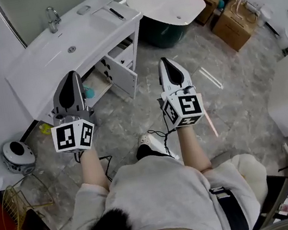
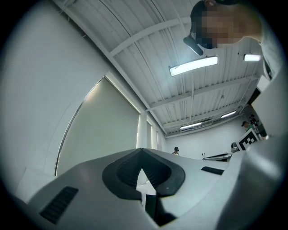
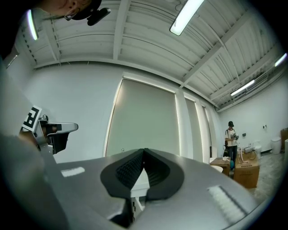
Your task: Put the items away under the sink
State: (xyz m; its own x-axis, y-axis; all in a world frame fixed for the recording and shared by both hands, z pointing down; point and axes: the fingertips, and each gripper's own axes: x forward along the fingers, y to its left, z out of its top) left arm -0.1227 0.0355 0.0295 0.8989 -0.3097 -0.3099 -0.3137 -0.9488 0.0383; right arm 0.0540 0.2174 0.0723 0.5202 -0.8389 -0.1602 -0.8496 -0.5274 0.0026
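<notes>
Both grippers up in front of the sink cupboard — nothing held in either.

At the far left, a small yellow thing (image 1: 45, 128) lies on the floor by the end of the cupboard; I cannot tell what it is. My left gripper (image 1: 72, 73) has its jaws closed tip to tip on nothing and points at the sink (image 1: 46, 60). The cupboard (image 1: 105, 75) below is just ahead, nearer this hand. It runs long with the counter, from near left to far right, and its opening faces me. A door (image 1: 126, 80) hangs open, and something teal (image 1: 89, 92) sits inside. My right gripper (image 1: 163, 60), pointing the same way, is also closed and empty, just right of the door. I see no loose item within reach — I judge one must be fetched first.
</notes>
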